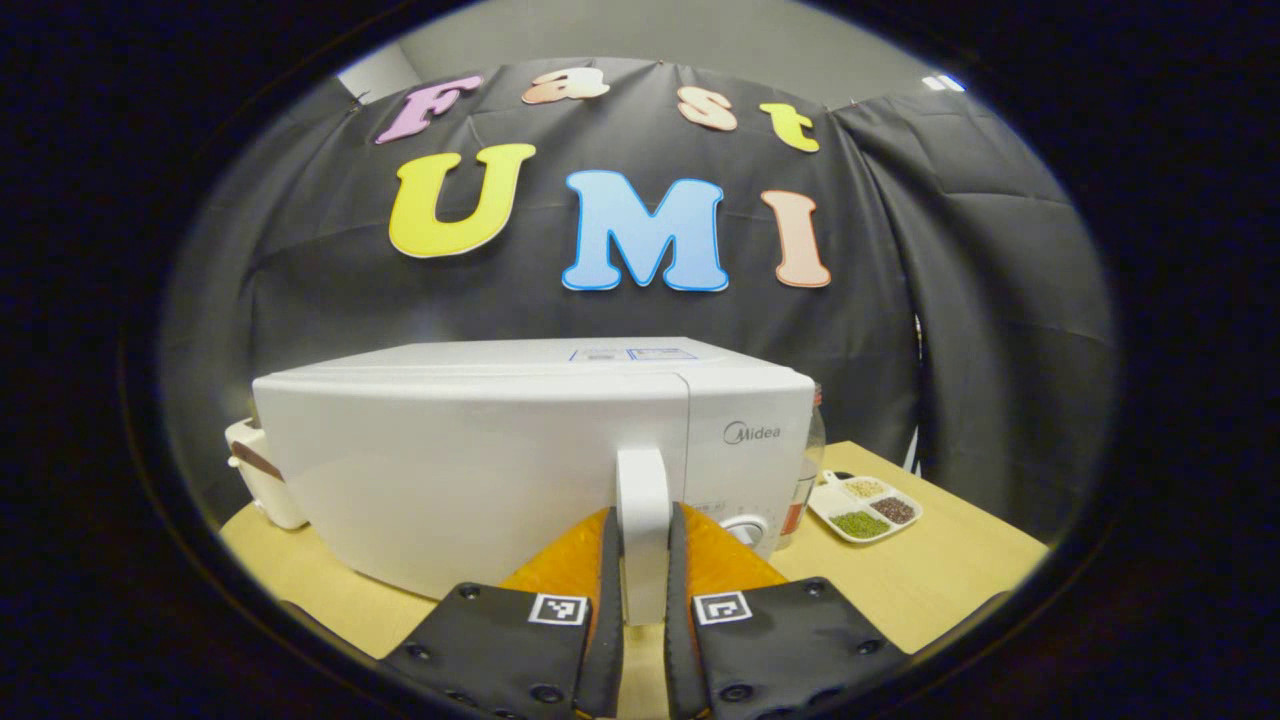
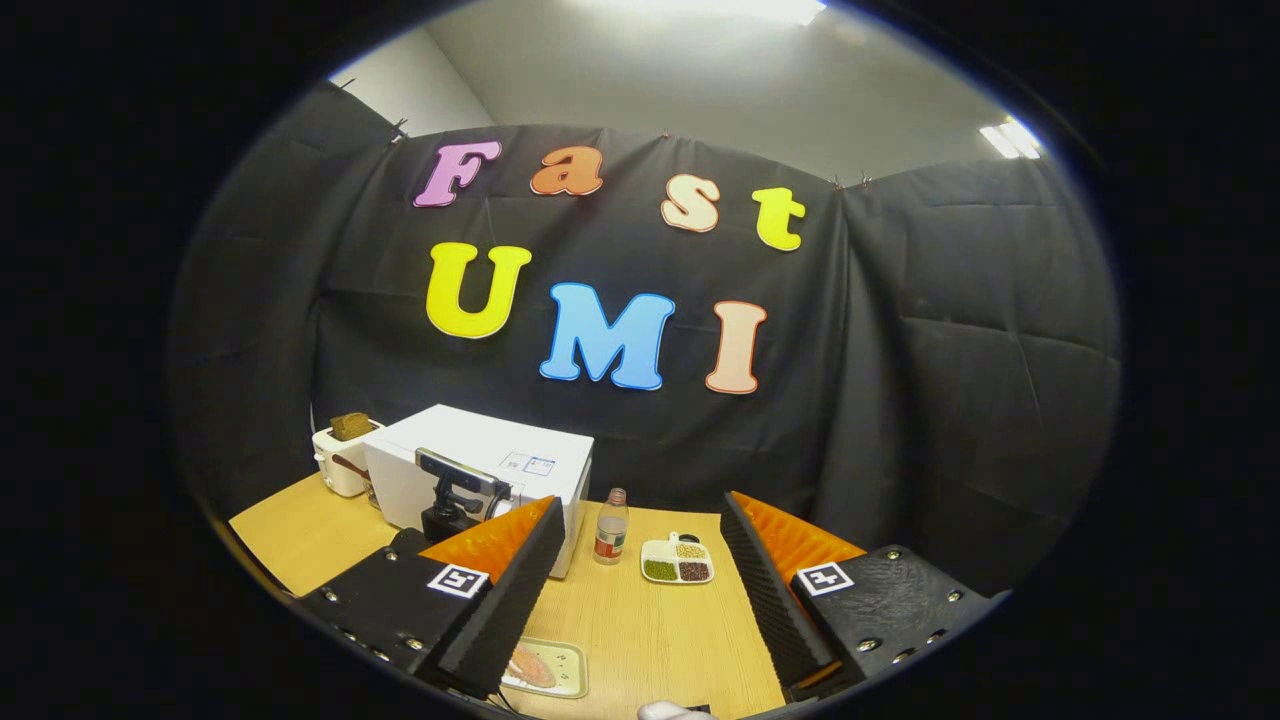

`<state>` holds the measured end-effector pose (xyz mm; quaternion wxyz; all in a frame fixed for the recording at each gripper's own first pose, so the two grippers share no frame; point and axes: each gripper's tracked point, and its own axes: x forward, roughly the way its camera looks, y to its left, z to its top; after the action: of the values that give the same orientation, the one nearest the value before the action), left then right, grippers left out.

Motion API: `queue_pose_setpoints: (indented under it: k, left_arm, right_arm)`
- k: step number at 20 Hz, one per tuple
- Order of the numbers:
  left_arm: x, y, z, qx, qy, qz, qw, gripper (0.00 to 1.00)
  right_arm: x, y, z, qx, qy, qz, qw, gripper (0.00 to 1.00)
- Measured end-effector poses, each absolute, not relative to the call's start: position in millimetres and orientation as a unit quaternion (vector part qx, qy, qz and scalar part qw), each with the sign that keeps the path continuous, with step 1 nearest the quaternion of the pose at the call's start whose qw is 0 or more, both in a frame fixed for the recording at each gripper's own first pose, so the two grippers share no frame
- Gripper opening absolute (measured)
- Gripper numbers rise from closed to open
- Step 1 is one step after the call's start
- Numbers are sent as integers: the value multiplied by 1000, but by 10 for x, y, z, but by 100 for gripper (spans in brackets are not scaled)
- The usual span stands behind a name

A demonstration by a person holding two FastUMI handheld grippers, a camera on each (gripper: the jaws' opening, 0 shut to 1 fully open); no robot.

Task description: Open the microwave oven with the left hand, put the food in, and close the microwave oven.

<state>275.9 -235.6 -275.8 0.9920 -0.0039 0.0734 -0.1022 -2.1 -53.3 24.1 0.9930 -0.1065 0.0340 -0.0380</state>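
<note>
We judge the task to be at its very start: the microwave oven (image 1: 530,460) sits on the bench (image 1: 940,570) with its door closed, and our left claw (image 1: 643,575) has its two fingers drawn in close on either side of the white vertical door handle (image 1: 642,510), apparently pressing on it, ready to pull. In the right gripper view we see the left claw farther off at the microwave's front, while the right claw (image 2: 640,590) hangs wide open with nothing between its fingers. The food (image 2: 532,666) lies on a small tray (image 2: 560,675) on the bench just below the right claw's left finger, not yet picked up. Opening the door, loading the food and closing up all remain. As for writing, the microwave's front carries the brand "Midea" beside the door; we cannot read the sticker on its top or the label on the bottle (image 2: 610,528).
</note>
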Motion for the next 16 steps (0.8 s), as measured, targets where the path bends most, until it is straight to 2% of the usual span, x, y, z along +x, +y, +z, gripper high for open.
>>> queue_pose_setpoints:
  k: [9,10,12,16]
  left_arm:
    - [2704,-2340,-2771,-12,86,-93,992,17]
    - [2585,-2324,-2842,-15,103,-90,991,17]
    - [2341,-2240,-2742,11,65,-89,994,18]
    - [1797,-2022,-2790,14,66,-96,993,17]
  right_arm:
    - [-46,-593,267,-106,37,-17,994,96]
    - [-46,-599,239,-103,39,-15,994,96]
    - [-58,-581,211,-100,42,-8,994,96]
    - [-100,-435,176,-88,44,16,995,96]
